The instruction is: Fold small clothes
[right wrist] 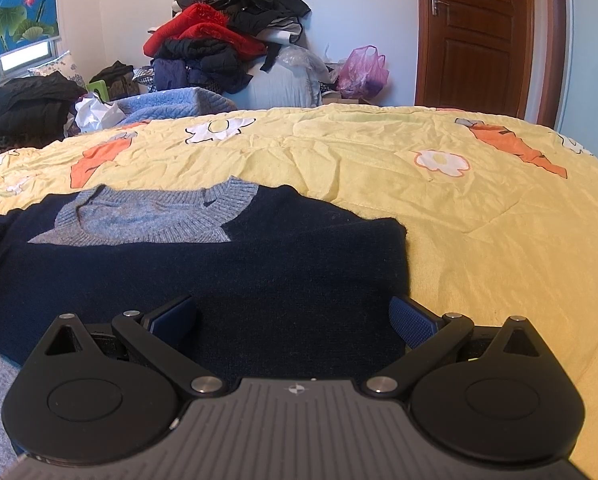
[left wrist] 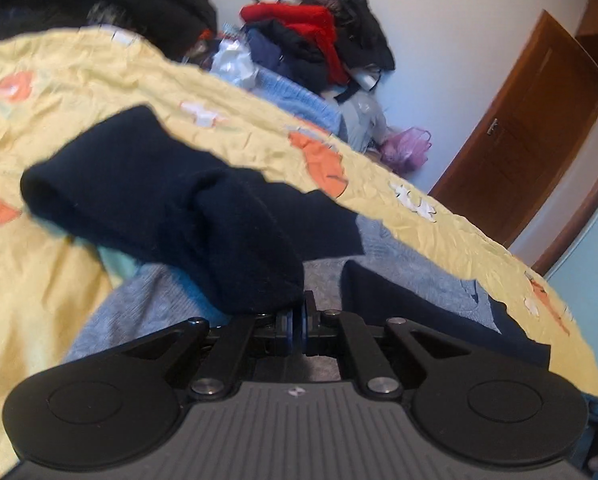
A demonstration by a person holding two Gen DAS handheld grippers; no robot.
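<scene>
A navy sweater (right wrist: 219, 264) with a grey knit collar (right wrist: 155, 216) lies flat on the yellow bedspread (right wrist: 419, 208). My right gripper (right wrist: 293, 316) is open, its blue pads (right wrist: 413, 320) spread just above the sweater's near right part, holding nothing. My left gripper (left wrist: 299, 312) is shut on the sweater's navy sleeve (left wrist: 171, 200), which hangs lifted and folded over the grey part of the garment (left wrist: 399, 252).
A pile of red, black and blue clothes (right wrist: 219, 40) is stacked by the far wall. A pink plastic bag (right wrist: 363, 68) sits beside it. A wooden door (right wrist: 479, 32) is at the right. Dark clothes (right wrist: 23, 108) lie at the far left.
</scene>
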